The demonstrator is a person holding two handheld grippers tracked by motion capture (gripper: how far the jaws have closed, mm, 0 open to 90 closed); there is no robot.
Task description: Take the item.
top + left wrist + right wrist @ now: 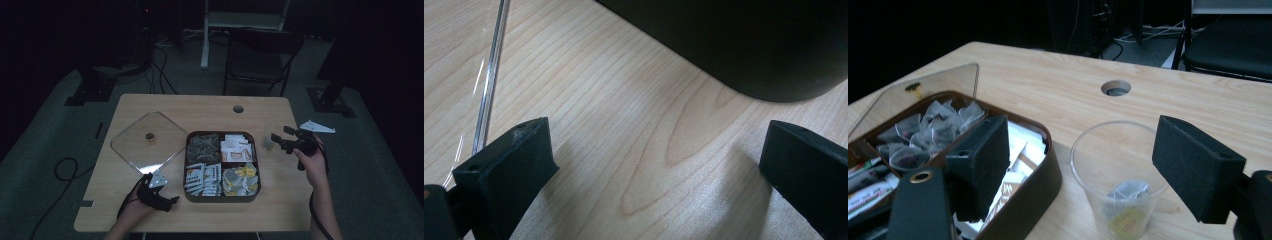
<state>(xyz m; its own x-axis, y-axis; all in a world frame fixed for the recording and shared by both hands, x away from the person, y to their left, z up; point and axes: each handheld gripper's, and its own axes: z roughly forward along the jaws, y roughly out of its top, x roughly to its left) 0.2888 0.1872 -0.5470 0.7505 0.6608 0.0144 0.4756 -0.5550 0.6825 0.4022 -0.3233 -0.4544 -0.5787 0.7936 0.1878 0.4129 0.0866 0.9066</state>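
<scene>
High view: one brown four-compartment tray [186,165] at the middle of the tabletop [210,110], holding pyramid tea bags in the far-left compartment, white-and-orange sachets far right, white packets near left, and yellow-tagged bags near right. One clear square lid [131,150] with a small brass knob [149,137] lies flat, left of the tray and touching its left edge. One clear plastic cup [268,143] stands just right of the tray, upright. Two hand-held grippers: the left hand-held gripper [172,201] rests low at the near-left corner of the tray, between lid and tray; the right hand-held gripper [278,140] is beside the cup. Left gripper view: jaws stand wide apart over bare wood, holding nothing, the tray's dark rounded corner ahead and the lid's clear edge at the left. Right gripper view: jaws spread wide on either side of the cup [1118,175], pads clear of its wall, nothing gripped; one tea bag [1128,192] with a yellow tag lies in the cup's bottom. Surface: pale wood-grain tabletop, one round cable hole [238,108] near the far edge. Room: dark, grey floor, loose cables, one black folding chair [260,55] beyond the far edge, stand bases at both sides.
</scene>
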